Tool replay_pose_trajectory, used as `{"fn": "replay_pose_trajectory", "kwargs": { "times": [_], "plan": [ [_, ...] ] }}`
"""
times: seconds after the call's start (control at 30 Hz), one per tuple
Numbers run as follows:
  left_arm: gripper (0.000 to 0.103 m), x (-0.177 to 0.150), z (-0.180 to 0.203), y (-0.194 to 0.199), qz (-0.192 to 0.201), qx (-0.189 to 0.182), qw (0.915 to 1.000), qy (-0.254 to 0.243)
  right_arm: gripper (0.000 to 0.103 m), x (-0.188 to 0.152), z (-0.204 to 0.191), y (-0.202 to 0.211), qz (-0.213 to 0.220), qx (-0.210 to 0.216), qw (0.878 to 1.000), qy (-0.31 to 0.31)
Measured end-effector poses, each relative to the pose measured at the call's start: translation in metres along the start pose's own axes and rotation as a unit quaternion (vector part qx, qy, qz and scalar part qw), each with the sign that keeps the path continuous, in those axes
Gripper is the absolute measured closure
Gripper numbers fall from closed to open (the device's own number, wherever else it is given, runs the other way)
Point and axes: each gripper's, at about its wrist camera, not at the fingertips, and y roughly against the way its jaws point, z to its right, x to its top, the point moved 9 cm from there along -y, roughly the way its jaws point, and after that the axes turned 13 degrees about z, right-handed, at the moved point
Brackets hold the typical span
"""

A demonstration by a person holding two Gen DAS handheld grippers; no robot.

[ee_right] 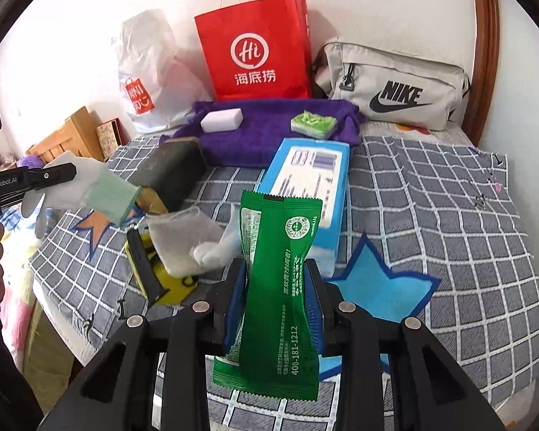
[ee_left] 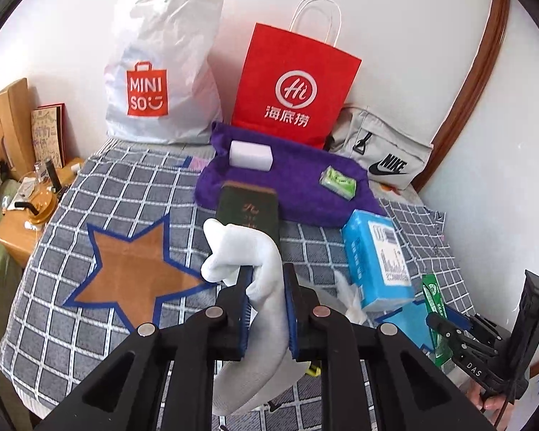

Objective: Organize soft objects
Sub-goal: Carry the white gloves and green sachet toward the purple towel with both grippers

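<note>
Clearly, the left gripper [ee_left: 266,300] had its jaws clamped on a white sock [ee_left: 244,251] above the bed [ee_left: 72,341]. The right gripper [ee_right: 275,296] had its jaws pinched around a green packet [ee_right: 280,287].

Grey bedspread [ee_left: 90,194] checked in white, with brown star [ee_left: 133,269] edged blue at 9 o'clock. Purple towel [ee_left: 298,186] under white sponge [ee_left: 250,155] and green soap [ee_left: 337,181]. White sock [ee_left: 248,251]; green sachet [ee_right: 280,287]; light-blue pack [ee_left: 377,258]; red bag [ee_left: 291,82].
</note>
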Motion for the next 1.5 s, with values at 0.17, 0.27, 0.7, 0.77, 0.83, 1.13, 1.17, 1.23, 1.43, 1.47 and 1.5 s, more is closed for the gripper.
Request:
{"fn": "replay_pose_trajectory", "kwargs": {
  "times": [0.17,0.27,0.7,0.77,0.83,1.13,1.17,1.23,1.43,1.47,1.5],
  "plan": [
    [0.088,0.017,0.006,-0.005,0.007,-0.003,1.0,-0.005,0.071,0.021,0.003,-0.005,0.006,-0.009,1.0,0.003],
    [0.088,0.028,0.011,-0.009,0.01,-0.005,0.9999,-0.008,0.071,0.033,0.005,-0.009,0.009,-0.013,1.0,0.005],
    [0.088,0.064,0.015,-0.04,0.016,-0.01,0.9998,-0.008,0.071,0.09,0.007,-0.038,0.032,-0.017,0.999,0.02],
    [0.088,0.068,0.014,-0.047,0.014,-0.011,0.9998,-0.005,0.071,0.099,0.008,-0.044,0.036,-0.018,0.999,0.023],
    [0.088,0.074,0.013,-0.055,0.012,-0.014,0.9998,-0.001,0.071,0.106,0.009,-0.048,0.04,-0.018,0.999,0.022],
    [0.088,0.093,0.015,-0.096,0.009,-0.023,0.9997,0.001,0.071,0.126,0.019,-0.084,0.034,-0.014,0.999,0.014],
    [0.088,0.093,0.016,-0.099,0.008,-0.024,0.9997,0.0,0.071,0.127,0.021,-0.088,0.032,-0.015,0.999,0.014],
    [0.088,0.096,0.018,-0.111,0.003,-0.025,0.9997,-0.003,0.071,0.129,0.024,-0.099,0.028,-0.016,0.999,0.014],
    [0.088,0.104,0.019,-0.141,-0.005,-0.033,0.9994,0.001,0.071,0.143,0.031,-0.134,0.022,-0.015,1.0,0.013],
    [0.088,0.105,0.02,-0.145,-0.007,-0.036,0.9993,0.001,0.071,0.146,0.032,-0.142,0.021,-0.017,1.0,0.013],
    [0.088,0.105,0.021,-0.152,-0.009,-0.039,0.9992,0.002,0.071,0.148,0.033,-0.146,0.02,-0.017,1.0,0.013]
  ]
}}
